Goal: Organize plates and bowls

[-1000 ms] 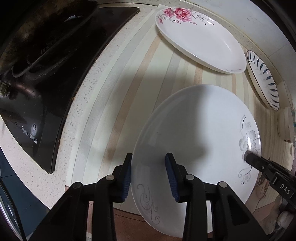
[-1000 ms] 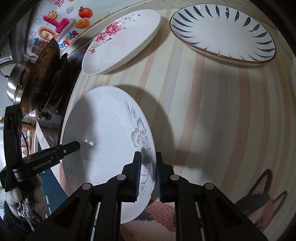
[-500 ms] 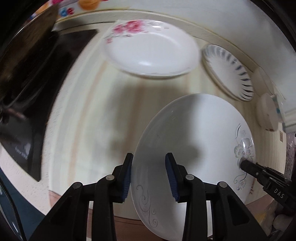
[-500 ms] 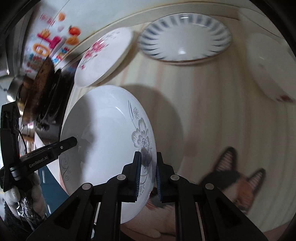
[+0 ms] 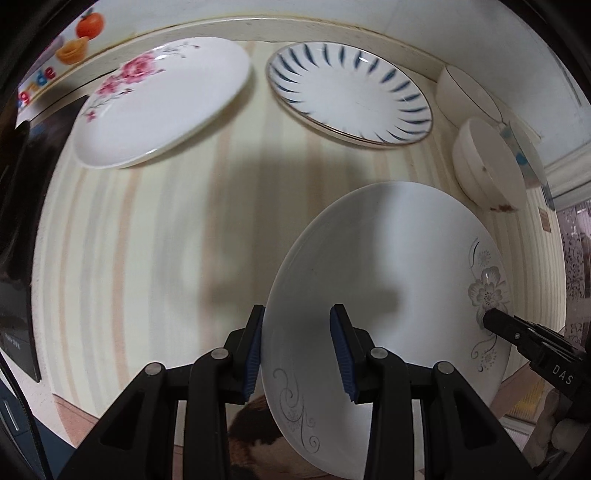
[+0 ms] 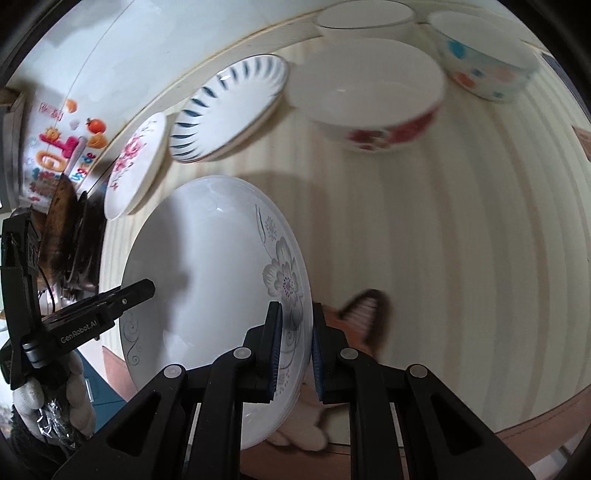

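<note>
Three plates: grey-flower plate (image 5: 388, 280) in both claws, pink-flower plate (image 5: 162, 99), blue-striped plate (image 5: 351, 92)

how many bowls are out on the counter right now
3: a plain white bowl at the back wall, a red-flowered bowl in front of it, and a dotted bowl to its right. More may sit beyond the frame.

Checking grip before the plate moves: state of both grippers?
Left gripper: shut on grey-flower plate rim.
Right gripper: shut on the opposite rim.
</note>
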